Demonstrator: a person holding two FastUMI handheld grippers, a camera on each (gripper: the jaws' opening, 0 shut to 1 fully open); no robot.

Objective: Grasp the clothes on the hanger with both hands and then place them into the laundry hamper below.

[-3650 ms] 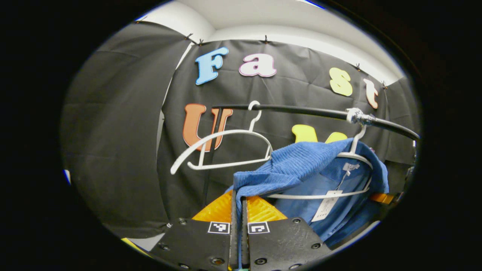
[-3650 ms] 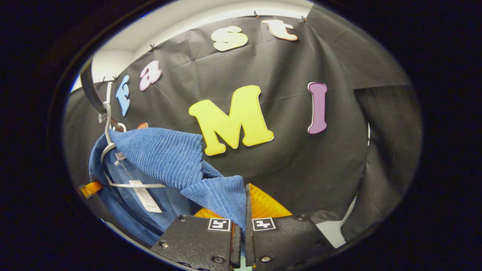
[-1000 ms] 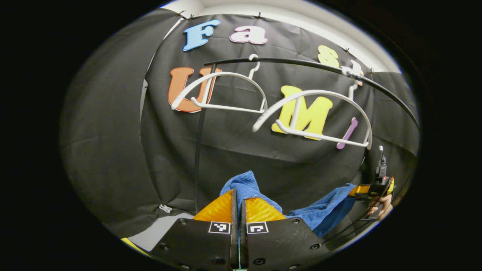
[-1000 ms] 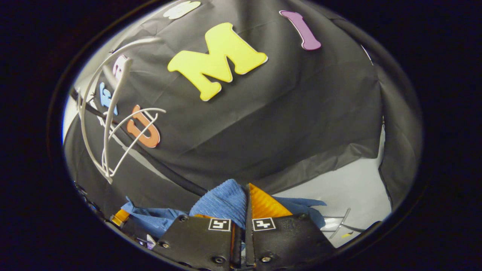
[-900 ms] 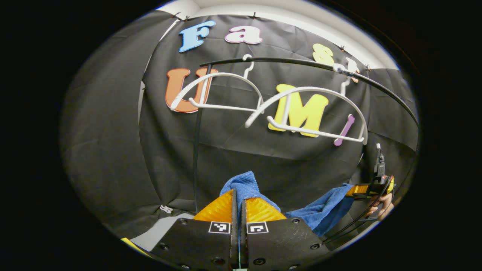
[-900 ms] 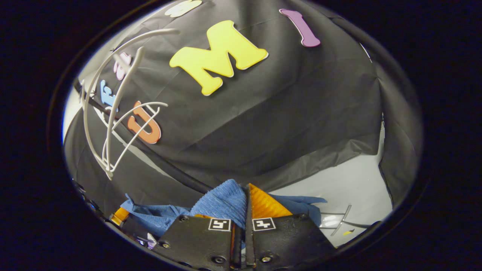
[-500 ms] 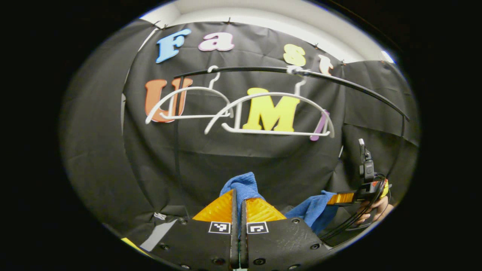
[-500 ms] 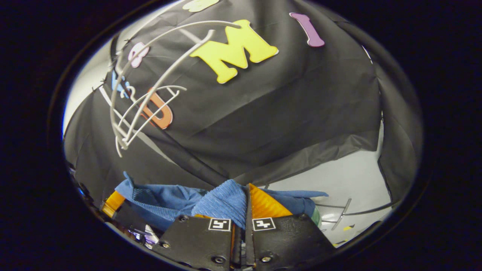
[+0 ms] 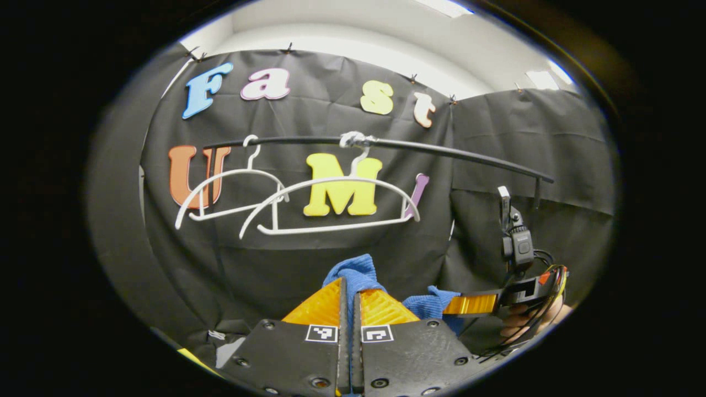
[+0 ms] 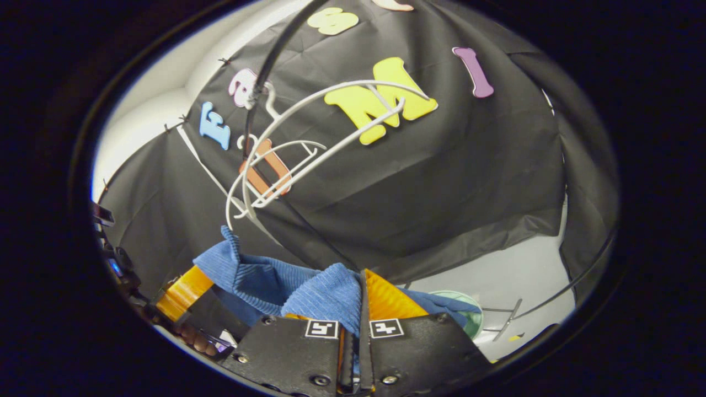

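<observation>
Black cloth backs everything. My left gripper (image 9: 348,286) and right gripper (image 10: 361,284) are both pinched on the blue shirt (image 10: 259,275), which sags between them off the bare hangers (image 9: 331,204) at 12 o'clock, presumably ready for lowering into the hamper.

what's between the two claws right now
The blue garment bridges them, pinched in the right claw and the left claw, clearest in the right gripper view.
</observation>
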